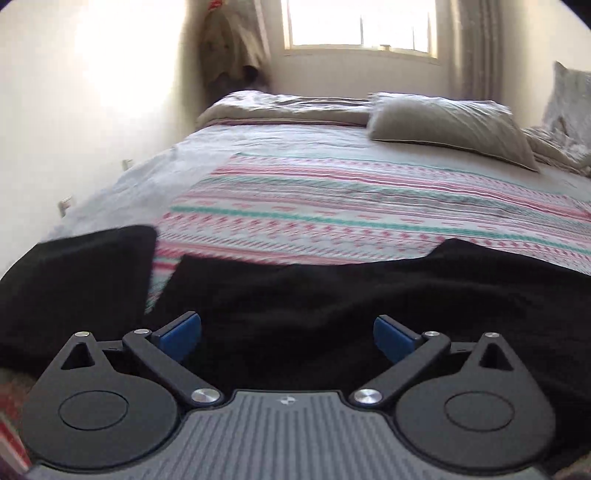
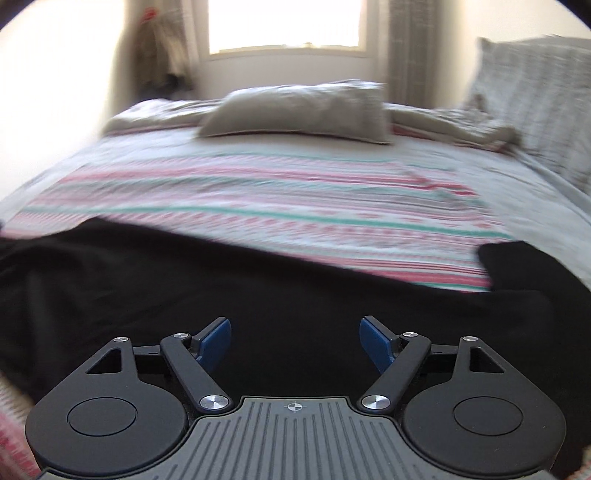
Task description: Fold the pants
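**Left wrist and right wrist views: pants on bed, both grippers empty**

Pants (image 1: 332,295): black, spread crosswise along the near edge of the bed (image 1: 122,184). In the left wrist view a separate dark flap lies at the near left, a strip of bedding showing between it and the main body. In the right wrist view a dark lobe rises toward the near right corner. Fabric lies loose with soft ridges, likely laid down flat so a fold can be made; how many folds are done cannot be told.

Left gripper (image 1: 287,334): jaws spread wide, blue pads (image 1: 181,332) clear of the cloth, nothing between them.

Right gripper (image 2: 295,341): jaws well apart, somewhat less so, pads (image 2: 216,341) bare, nothing gripped. Both point down over the pants, apparently poised for a fresh grab.

Blanket (image 1: 332,206): striped pink and teal, under the pants, across the bed's middle.

Pillow (image 1: 450,125): grey, toward the far edge.

Window (image 1: 362,26): bright, beyond the far edge.
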Tool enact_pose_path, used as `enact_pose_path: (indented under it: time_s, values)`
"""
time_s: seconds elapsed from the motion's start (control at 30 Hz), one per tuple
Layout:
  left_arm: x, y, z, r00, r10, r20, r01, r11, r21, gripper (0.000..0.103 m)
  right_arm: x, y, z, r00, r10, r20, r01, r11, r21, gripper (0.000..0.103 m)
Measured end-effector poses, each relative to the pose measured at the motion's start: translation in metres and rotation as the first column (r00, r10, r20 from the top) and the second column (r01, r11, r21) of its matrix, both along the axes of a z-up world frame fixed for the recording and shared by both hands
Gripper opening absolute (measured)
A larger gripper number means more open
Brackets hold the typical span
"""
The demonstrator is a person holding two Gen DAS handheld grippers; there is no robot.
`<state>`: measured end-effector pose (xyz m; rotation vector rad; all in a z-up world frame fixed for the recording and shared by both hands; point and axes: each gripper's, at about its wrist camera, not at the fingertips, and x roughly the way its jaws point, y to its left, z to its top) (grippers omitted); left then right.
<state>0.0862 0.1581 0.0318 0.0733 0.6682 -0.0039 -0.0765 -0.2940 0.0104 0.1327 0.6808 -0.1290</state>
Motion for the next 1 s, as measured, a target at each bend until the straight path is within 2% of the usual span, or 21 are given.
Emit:
enact_pose_path:
  time_s: [0.17,0.23,0.33,0.4,0.5,0.6,0.67,1.0]
  values:
    - [-0.016,0.045,-0.007,0.991,0.130,0.001,-0.130,0.991,-0.032,0.102,0.002,0.039,-0.008,0.993,0.118,-0.012,-0.117,0.993,0.035,0.079]
    - [-0.024,0.064,-0.007,0.986,0.168,-0.010,-0.168,0.984,-0.066,0.097,0.006,0.049,-0.016,0.989,0.139,-0.044,-0.135,0.988,0.073,0.079]
    - [-0.031,0.092,-0.007,0.978,0.207,-0.034,-0.210,0.966,-0.151,0.084,0.011,0.065,-0.026,0.978,0.188,-0.089,-0.179,0.978,0.109,0.079]
    - [-0.025,0.103,-0.011,0.975,0.202,-0.089,-0.217,0.948,-0.233,0.073,0.010,0.073,-0.028,0.970,0.226,-0.087,-0.216,0.971,0.106,0.079]
    - [-0.014,0.107,-0.026,0.969,0.144,-0.200,-0.207,0.916,-0.343,0.063,0.009,0.082,-0.029,0.962,0.259,-0.090,-0.250,0.963,0.101,0.079]
    - [-0.009,0.100,-0.039,0.955,0.084,-0.284,-0.200,0.889,-0.412,0.060,0.012,0.084,-0.032,0.959,0.262,-0.106,-0.252,0.963,0.100,0.079]
    - [-0.005,0.095,-0.045,0.948,0.078,-0.309,-0.211,0.880,-0.426,0.059,0.012,0.084,-0.033,0.958,0.263,-0.111,-0.252,0.962,0.100,0.079]
    - [-0.007,0.089,-0.035,0.953,0.131,-0.272,-0.244,0.864,-0.440,0.043,0.007,0.085,-0.037,0.954,0.278,-0.114,-0.267,0.958,0.103,0.079]
